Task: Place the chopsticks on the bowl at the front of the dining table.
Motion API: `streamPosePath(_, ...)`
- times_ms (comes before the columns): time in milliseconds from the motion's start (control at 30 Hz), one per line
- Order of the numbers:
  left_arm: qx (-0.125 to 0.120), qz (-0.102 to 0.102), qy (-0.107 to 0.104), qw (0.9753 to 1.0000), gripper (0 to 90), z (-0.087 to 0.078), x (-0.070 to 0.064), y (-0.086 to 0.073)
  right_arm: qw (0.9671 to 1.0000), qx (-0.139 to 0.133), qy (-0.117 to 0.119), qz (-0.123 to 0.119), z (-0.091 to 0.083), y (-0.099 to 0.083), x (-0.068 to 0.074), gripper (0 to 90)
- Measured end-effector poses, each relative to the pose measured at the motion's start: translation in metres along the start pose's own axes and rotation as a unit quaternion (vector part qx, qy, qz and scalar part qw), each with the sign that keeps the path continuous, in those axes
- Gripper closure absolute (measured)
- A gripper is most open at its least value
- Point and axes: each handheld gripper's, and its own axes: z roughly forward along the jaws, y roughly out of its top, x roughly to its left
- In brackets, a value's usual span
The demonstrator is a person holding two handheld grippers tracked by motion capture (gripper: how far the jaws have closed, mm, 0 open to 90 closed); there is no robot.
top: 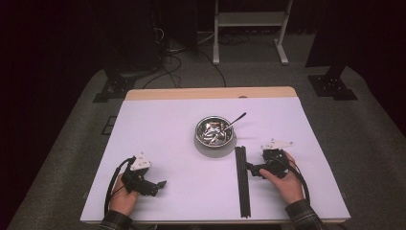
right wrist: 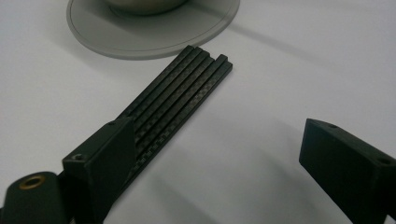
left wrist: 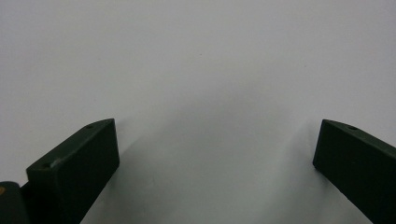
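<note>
A steel bowl [top: 214, 130] stands on a grey round plate [top: 205, 147] at mid-table, and a spoon [top: 236, 120] leans out of it to the right. A bundle of flat black carbon-weave rods [top: 242, 179] lies on the table, running from the plate toward the front edge. My right gripper [top: 249, 167] is open right beside the rods. In the right gripper view the rods [right wrist: 187, 88] pass under its left jaw, with bare table between the jaws of the right gripper [right wrist: 219, 126]. My left gripper [top: 161, 184] rests open at the front left, its jaws [left wrist: 217, 128] over bare table.
The white tabletop [top: 163, 124] has a wooden strip [top: 210, 93] along its far edge. Beyond it are dark carpet, cables and a white stand [top: 249, 28]. In the right gripper view the plate's rim [right wrist: 140, 42] lies just past the rod ends.
</note>
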Motion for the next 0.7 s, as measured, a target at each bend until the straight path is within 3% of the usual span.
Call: streamPosePath(700, 0.0, 0.0, 0.0, 1.0, 0.0, 0.0, 0.0, 0.0, 0.9997, 0.019, -0.007, -0.012, 0.0075, -0.0039, 0.0042, 9.5)
